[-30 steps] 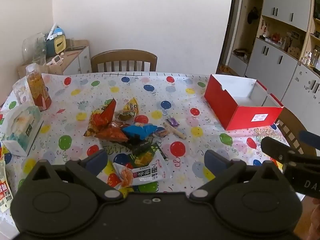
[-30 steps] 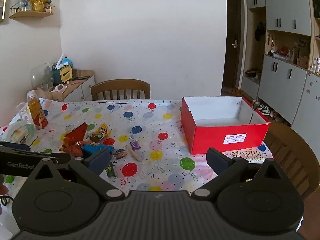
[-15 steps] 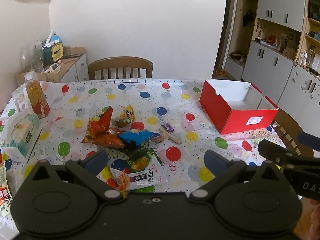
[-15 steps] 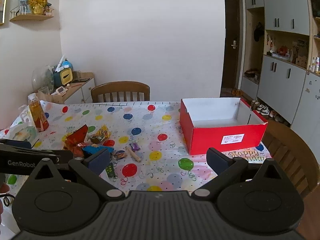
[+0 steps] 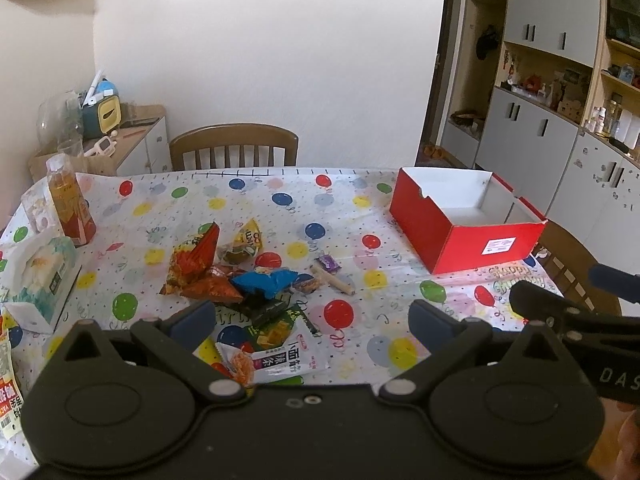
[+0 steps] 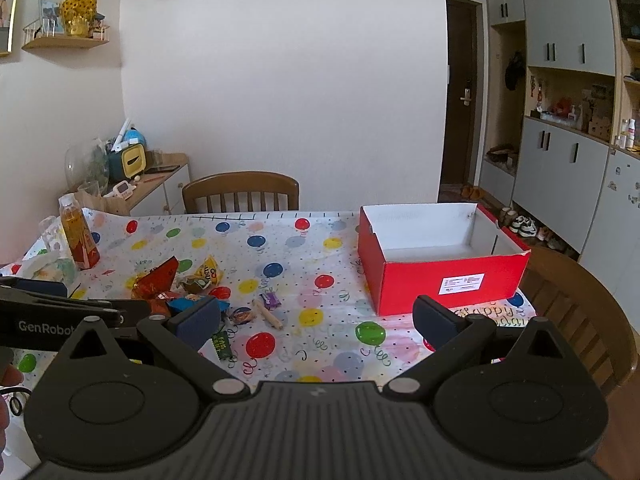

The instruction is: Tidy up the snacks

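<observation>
A table covered in a balloon-print cloth [image 5: 280, 200] fills the middle of both views. Two grippers hover above its near edge, each with fingers spread wide and holding nothing: the left gripper [image 5: 312, 320] at the bottom of its own view, the right gripper [image 6: 316, 316] at the bottom of the other.

A loose heap of snack packets [image 5: 240, 280] lies left of centre on the cloth. At least eight pieces can be counted, among them one red-orange bag [image 5: 196, 264], one blue packet [image 5: 264, 282], one yellow-green packet [image 5: 244, 244], one white packet with printed characters [image 5: 280, 362], one small purple candy [image 5: 329, 262] and one tan stick [image 5: 332, 280]. The overlap hides the exact total.

One open red box [image 5: 460, 236], white inside and empty, stands at centre right, well apart from the heap.

At the left edge stand one orange drink bottle [image 5: 70, 208] and one tissue box [image 5: 40, 276]. Two wooden chairs show: one [image 5: 234, 146] behind the table, one [image 6: 580, 304] at lower right.
</observation>
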A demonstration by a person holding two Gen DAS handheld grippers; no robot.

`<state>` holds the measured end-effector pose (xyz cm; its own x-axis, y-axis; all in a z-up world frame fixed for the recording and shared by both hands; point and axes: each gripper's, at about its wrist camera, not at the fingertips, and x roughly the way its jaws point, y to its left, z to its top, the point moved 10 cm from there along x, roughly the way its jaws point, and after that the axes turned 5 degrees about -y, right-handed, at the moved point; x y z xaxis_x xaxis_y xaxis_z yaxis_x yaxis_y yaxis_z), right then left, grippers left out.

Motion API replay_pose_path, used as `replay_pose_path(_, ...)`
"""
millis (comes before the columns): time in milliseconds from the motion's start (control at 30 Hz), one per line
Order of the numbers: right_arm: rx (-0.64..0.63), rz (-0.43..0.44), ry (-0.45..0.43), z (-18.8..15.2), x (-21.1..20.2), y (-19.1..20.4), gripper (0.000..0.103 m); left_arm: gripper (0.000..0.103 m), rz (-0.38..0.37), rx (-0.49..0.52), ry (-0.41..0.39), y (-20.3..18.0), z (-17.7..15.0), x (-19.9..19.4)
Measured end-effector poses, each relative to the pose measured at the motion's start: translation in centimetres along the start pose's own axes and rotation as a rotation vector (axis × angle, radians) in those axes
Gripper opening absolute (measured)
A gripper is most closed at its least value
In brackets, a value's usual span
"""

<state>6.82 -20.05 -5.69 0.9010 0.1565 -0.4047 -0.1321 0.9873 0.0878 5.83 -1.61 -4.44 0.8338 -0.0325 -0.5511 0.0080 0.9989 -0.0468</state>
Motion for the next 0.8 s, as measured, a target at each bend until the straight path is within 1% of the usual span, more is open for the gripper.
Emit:
replay_pose_path(200,0.015,-0.018,-0.001,-0.02,-0.29,-0.33,0.103,0.103,-0.006,-0.005,-0.004,0.05,0.03,-0.25)
replay_pose_path(800,-0.006,-0.013,-0.023,0.09,-0.6,0.08,0.103,0.103,-0.016,0.0,-0.017,-0.11,0.13,-0.3)
